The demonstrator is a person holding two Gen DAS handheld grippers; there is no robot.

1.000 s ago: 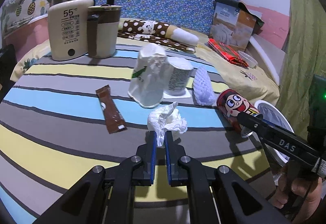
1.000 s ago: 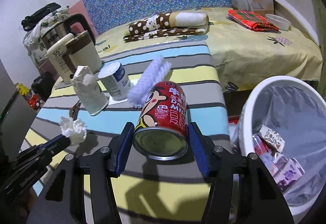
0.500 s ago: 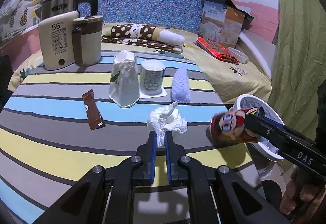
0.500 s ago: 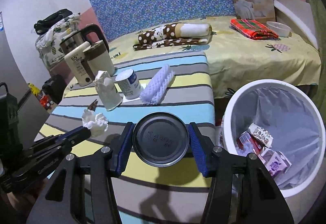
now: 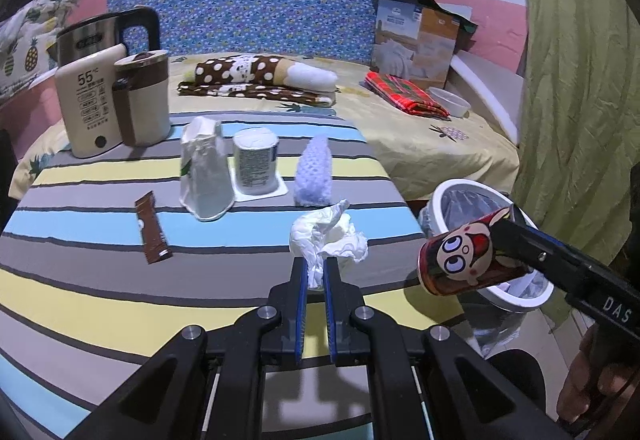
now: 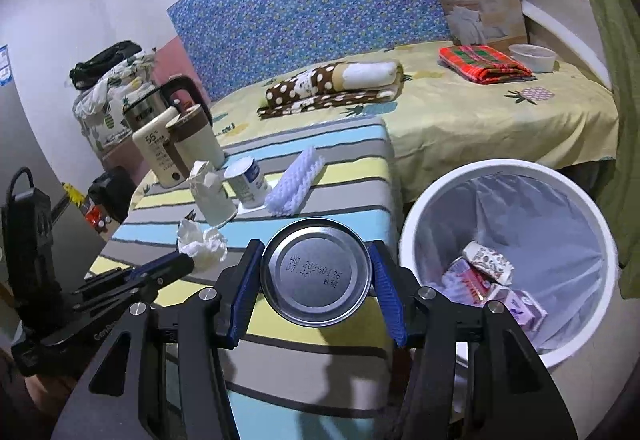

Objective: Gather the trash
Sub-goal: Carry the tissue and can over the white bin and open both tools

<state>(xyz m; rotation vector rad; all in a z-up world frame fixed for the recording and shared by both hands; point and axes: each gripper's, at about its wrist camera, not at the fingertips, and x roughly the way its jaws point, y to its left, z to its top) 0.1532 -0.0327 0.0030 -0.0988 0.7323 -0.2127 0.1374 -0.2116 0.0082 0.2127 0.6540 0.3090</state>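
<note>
My left gripper (image 5: 315,272) is shut on a crumpled white tissue (image 5: 326,236) and holds it above the striped table (image 5: 80,280); the tissue also shows in the right wrist view (image 6: 202,242). My right gripper (image 6: 316,282) is shut on a red cartoon can (image 5: 464,260), lifted off the table's right edge beside the white trash bin (image 6: 416,224); its metal bottom (image 6: 316,276) faces the right wrist camera. The bin holds several cartons (image 6: 492,276).
On the table lie a brown sachet (image 5: 152,232), a crumpled white paper cup (image 5: 204,169), a yogurt cup (image 5: 256,161) and a white foam net (image 5: 314,169). A kettle and a beige warmer (image 5: 104,99) stand at the back left. A bed (image 5: 420,135) lies behind.
Both grippers have lifted and pulled back from the table. My right gripper has carried the can off the table to the right, toward the bin. The tissue stays in my left gripper.
</note>
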